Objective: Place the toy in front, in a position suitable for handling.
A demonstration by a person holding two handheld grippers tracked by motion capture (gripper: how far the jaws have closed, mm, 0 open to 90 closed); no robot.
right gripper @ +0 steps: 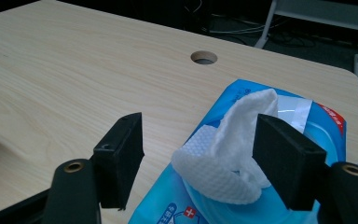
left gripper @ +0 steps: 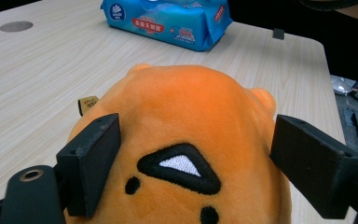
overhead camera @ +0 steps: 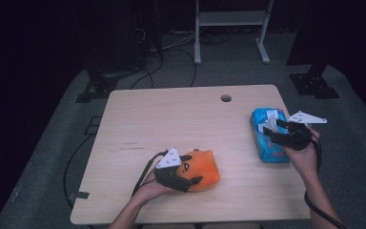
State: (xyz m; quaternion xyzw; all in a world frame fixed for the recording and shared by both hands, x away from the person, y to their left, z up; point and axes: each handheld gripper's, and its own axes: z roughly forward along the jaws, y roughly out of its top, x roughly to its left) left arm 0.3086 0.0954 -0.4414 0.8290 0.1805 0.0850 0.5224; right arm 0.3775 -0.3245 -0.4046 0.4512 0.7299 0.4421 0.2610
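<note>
So my right gripper (right gripper: 198, 158) is spread wide with the wet wipe (right gripper: 235, 147) sticking up right between its jaws, hugging the right-hand one, nothing pinched yet.

Overhead light falls evenly on the tabletop (overhead camera: 171, 124), which reads bright against a dim floor and a nearly black far background. Shadows are soft and short. The high view is low in resolution and slightly soft. Both gripper views are sharper, with mild blur at the near edges and no glare.
</note>
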